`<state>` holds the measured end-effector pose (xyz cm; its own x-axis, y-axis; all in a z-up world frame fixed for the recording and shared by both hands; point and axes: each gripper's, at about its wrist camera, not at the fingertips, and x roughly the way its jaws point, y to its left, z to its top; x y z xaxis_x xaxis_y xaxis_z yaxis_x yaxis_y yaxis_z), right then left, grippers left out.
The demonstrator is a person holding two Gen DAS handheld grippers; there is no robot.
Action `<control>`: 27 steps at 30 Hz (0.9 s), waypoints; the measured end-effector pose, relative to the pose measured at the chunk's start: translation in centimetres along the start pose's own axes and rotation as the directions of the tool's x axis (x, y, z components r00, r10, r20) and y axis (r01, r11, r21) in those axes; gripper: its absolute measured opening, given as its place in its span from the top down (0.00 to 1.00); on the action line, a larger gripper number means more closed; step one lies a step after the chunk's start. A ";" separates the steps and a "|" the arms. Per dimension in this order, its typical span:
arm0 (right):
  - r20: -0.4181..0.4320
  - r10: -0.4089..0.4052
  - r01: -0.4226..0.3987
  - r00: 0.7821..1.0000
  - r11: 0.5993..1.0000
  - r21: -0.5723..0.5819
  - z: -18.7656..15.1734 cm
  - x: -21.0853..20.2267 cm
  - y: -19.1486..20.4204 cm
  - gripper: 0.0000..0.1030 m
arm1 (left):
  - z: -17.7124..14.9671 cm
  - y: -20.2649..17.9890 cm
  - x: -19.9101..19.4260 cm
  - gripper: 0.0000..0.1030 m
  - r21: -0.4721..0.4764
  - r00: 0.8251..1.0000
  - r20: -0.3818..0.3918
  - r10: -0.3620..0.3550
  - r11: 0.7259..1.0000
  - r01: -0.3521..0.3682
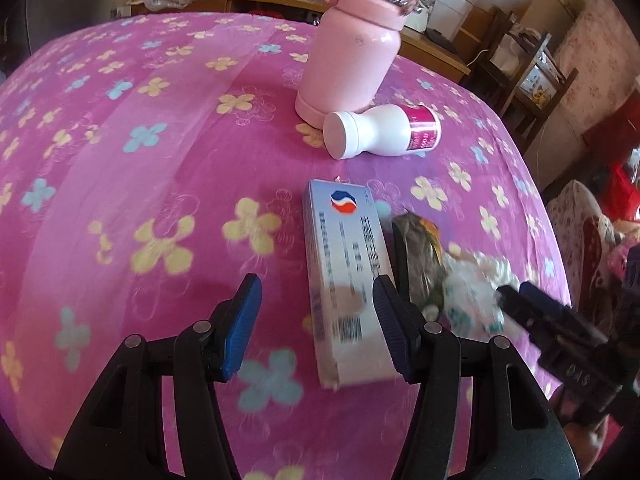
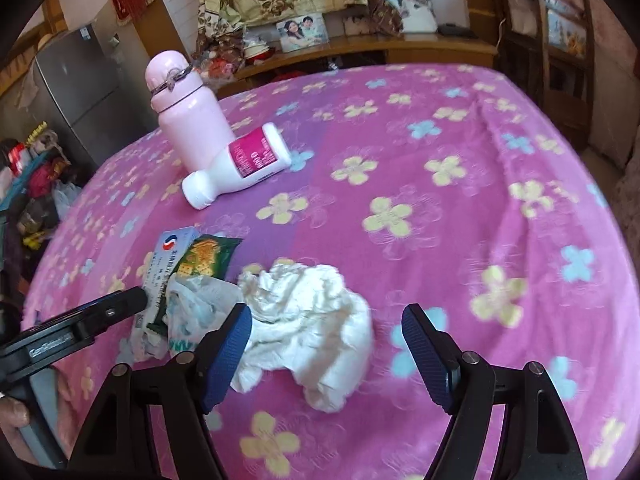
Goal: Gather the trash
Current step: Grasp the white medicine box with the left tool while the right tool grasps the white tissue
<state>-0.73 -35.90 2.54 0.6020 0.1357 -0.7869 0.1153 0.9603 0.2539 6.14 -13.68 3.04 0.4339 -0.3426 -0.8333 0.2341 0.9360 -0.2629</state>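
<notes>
The bench [image 2: 460, 184] is covered with a pink fleece cloth printed with yellow and blue flowers. The trash lies in one cluster at its near edge, within reach of both tools.

Left gripper [image 1: 316, 328]: jaws released, nothing pressed between the pads. The long pale-blue cardboard box [image 1: 344, 280] lies lengthwise in the gap, hard against the right-hand pad; whether that pad touches it cannot be told. The alignment suggests the box is this gripper's target, approached along its length so that the pads can close across the narrow sides.

Right gripper [image 2: 326, 352]: jaws released and set wide. The crumpled white tissue wad [image 2: 312, 320] sits between them, nearer the left pad, with clear cloth before the right one. A wide setting suits a bulky, soft item that will compress on closing.

Between box and tissue lie a green printed snack wrapper [image 2: 204, 256] and a crumpled thin plastic bag [image 2: 192, 312], overlapping each other and partly resting on the box. These will probably shift when the box is lifted.

Farther back, well apart from the trash, an upright pale-pink flask [image 1: 352, 40] stands with a white plastic bottle with a magenta label [image 1: 380, 132] lying on its side against the flask's base. Whether the bottle counts as trash cannot be judged.

No bin is visible in either view.
</notes>
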 end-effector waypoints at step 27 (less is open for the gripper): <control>0.138 0.111 -0.112 0.984 0.994 0.000 -6.6 -11.5 -1.9 0.88 | -5.2 0.0 -6.4 0.54 0.094 0.999 0.050 -0.009 0.996 0.005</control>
<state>-13.09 -37.66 7.41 0.7144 0.2061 -0.6687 0.0475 0.9392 0.3402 -1.15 -11.04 5.81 0.4744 -0.3551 -0.8055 0.3172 0.9225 -0.2198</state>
